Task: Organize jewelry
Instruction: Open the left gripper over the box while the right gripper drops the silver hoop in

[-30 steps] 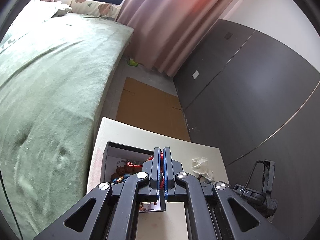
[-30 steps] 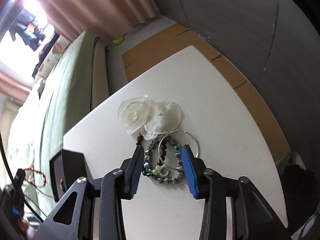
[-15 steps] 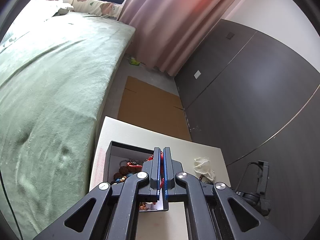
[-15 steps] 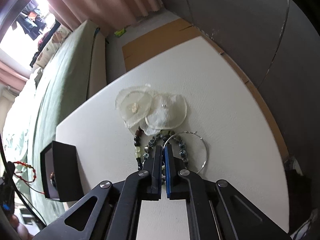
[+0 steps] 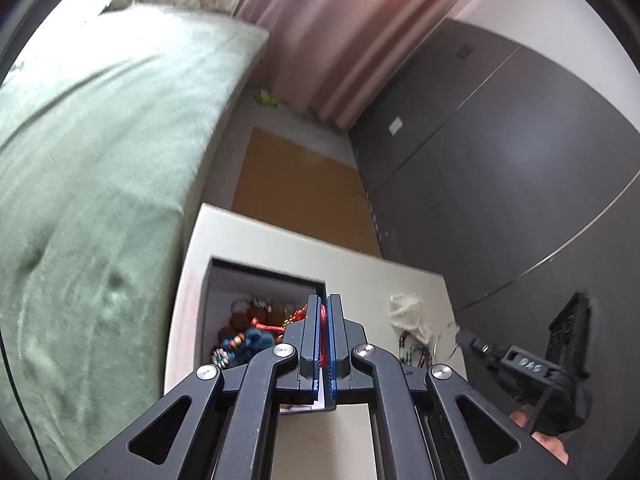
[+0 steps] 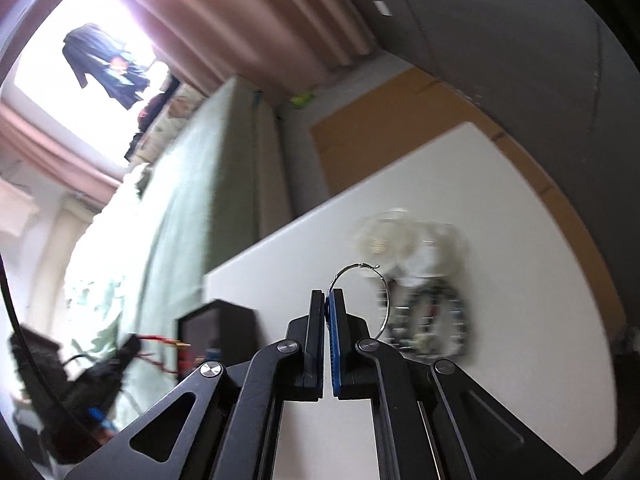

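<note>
Right gripper (image 6: 327, 300) closed on the silver hoop (image 6: 362, 292) beside the beaded bracelet (image 6: 434, 316). It then lifted the hoop off the table (image 6: 520, 240).

Silver hoop (image 6: 362, 280), red cord (image 5: 298, 316), black box (image 5: 264, 270) (pale inside), white table (image 6: 520, 240), green bedspread (image 5: 100, 140).

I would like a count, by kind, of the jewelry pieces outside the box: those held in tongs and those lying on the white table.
Silver hoop, held in the right tongs: 1
Red cord piece, held in the left tongs: 1
Beaded bracelets on the table: 2, though blurred
Sheer white pouches: 2
Total: 6
</note>
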Demonstrator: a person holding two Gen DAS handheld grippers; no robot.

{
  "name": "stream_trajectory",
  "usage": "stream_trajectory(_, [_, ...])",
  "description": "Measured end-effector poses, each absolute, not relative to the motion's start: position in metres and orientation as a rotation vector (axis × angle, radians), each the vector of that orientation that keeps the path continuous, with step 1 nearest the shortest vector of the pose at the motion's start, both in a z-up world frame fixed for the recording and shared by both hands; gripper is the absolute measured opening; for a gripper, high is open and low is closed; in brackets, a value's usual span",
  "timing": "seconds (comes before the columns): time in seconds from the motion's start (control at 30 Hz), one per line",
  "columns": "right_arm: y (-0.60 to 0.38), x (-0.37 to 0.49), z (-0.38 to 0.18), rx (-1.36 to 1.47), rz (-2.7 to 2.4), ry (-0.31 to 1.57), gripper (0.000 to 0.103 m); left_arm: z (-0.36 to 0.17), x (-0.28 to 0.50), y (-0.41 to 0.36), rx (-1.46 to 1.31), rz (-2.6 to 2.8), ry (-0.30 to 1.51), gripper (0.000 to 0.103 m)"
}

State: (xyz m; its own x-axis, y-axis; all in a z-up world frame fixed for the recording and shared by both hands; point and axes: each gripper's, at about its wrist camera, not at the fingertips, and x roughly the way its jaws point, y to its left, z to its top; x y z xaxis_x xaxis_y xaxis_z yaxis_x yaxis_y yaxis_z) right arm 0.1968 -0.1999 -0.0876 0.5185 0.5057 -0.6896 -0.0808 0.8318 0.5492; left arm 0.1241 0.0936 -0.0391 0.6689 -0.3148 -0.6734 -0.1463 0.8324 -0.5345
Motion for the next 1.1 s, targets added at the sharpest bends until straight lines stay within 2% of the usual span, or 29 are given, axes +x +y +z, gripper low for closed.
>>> stream_trajectory(0.17, [-0.168,0.195,-0.081,0.517,0.486,0.942,0.004,-0.046,0.124,0.101,-0.611,-0.07,0.867,0.004])
stream_trajectory(0.23, [-0.156,0.193,-0.08,0.52,0.529,0.937,0.004,-0.045,0.122,0.107,-0.628,-0.064,0.86,0.012])
stream_trajectory(0.3, [-0.143,0.191,-0.079,0.52,0.578,0.929,0.004,-0.044,0.118,0.113,-0.644,-0.048,0.839,0.046])
stream_trajectory(0.37, [-0.133,0.186,-0.079,0.523,0.617,0.926,0.004,-0.04,0.114,0.118,-0.661,-0.034,0.806,0.063])
stream_trajectory(0.73, [-0.071,0.179,-0.085,0.482,0.74,0.95,0.004,-0.034,0.105,0.141,-0.709,-0.004,0.763,0.064])
stream_trajectory(0.77, [-0.066,0.18,-0.087,0.469,0.734,0.956,0.006,-0.034,0.104,0.143,-0.71,0.0,0.76,0.064])
stream_trajectory(0.83, [-0.059,0.184,-0.094,0.448,0.721,0.998,0.029,-0.033,0.103,0.147,-0.715,0.003,0.753,0.064])
stream_trajectory(0.87, [-0.059,0.185,-0.096,0.446,0.713,1.009,0.046,-0.033,0.102,0.149,-0.717,0.006,0.752,0.064])
stream_trajectory(0.9, [-0.06,0.184,-0.097,0.447,0.699,1.004,0.049,-0.032,0.102,0.15,-0.719,0.008,0.751,0.064])
stream_trajectory(1.1, [-0.079,0.185,-0.096,0.464,0.677,0.989,0.049,-0.032,0.101,0.15,-0.719,0.011,0.755,0.064])
